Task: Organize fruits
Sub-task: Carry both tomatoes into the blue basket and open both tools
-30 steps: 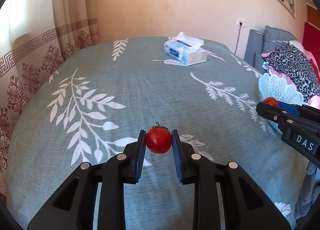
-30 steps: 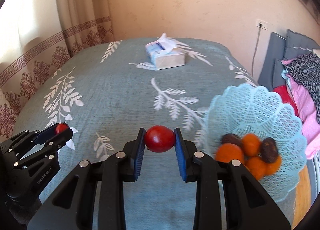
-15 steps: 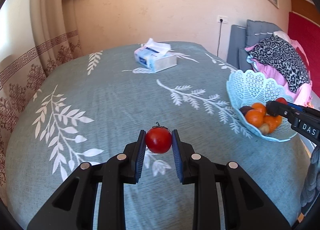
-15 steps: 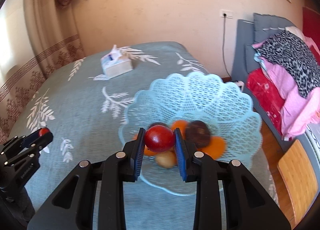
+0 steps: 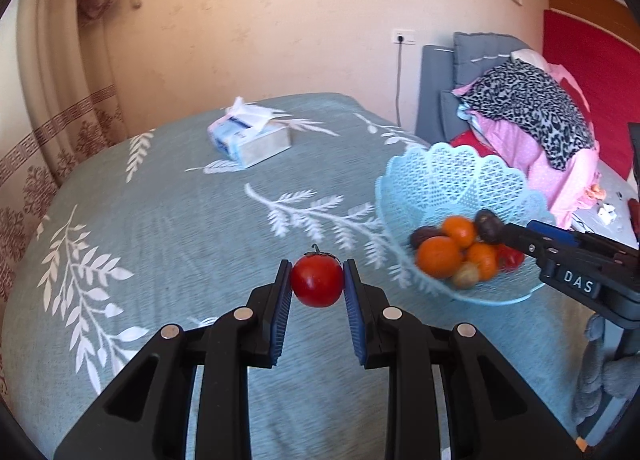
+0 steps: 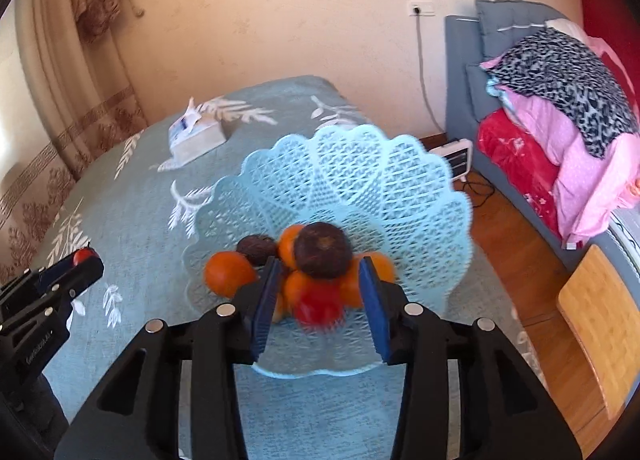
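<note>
Released, the right tool gapes over the basket; left tool clamps a tomato.

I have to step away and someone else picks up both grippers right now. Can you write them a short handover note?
Left gripper: shut on a stemmed tomato, held above the tablecloth, left of the basket.
Right gripper: open over the blue basket; a blurred red tomato sits between its fingers on the fruit pile, apparently just let go.
Done: oranges, dark fruits and that tomato are in the basket.
Left: carry the left tomato to the basket, drop it in, pull the right gripper clear.
</note>
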`<state>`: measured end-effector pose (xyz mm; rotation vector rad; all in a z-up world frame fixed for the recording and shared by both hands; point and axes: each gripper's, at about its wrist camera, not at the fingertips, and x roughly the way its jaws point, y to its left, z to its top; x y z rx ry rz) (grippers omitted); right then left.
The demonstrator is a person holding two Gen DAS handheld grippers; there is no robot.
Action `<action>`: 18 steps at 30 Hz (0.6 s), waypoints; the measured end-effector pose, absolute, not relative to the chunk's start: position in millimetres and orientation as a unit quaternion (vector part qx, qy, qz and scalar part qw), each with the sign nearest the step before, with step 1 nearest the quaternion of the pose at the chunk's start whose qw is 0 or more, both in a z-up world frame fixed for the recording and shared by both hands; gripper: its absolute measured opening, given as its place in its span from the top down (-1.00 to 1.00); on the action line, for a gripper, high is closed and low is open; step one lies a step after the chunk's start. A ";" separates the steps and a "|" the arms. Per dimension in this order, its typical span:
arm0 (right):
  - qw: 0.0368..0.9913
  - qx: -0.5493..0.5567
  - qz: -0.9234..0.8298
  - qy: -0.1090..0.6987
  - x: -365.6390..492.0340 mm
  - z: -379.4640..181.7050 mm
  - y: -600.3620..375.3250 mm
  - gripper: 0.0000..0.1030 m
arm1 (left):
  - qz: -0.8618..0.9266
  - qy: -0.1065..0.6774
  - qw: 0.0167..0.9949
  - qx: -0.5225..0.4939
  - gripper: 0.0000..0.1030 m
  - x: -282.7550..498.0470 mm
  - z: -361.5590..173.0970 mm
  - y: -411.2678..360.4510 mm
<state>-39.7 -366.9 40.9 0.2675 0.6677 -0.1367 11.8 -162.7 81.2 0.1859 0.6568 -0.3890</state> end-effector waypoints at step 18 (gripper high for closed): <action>0.940 0.133 -0.122 0.289 -68.8 50.3 -399.7 0.18 | -0.292 0.328 0.893 0.091 0.49 18.2 78.4 -242.2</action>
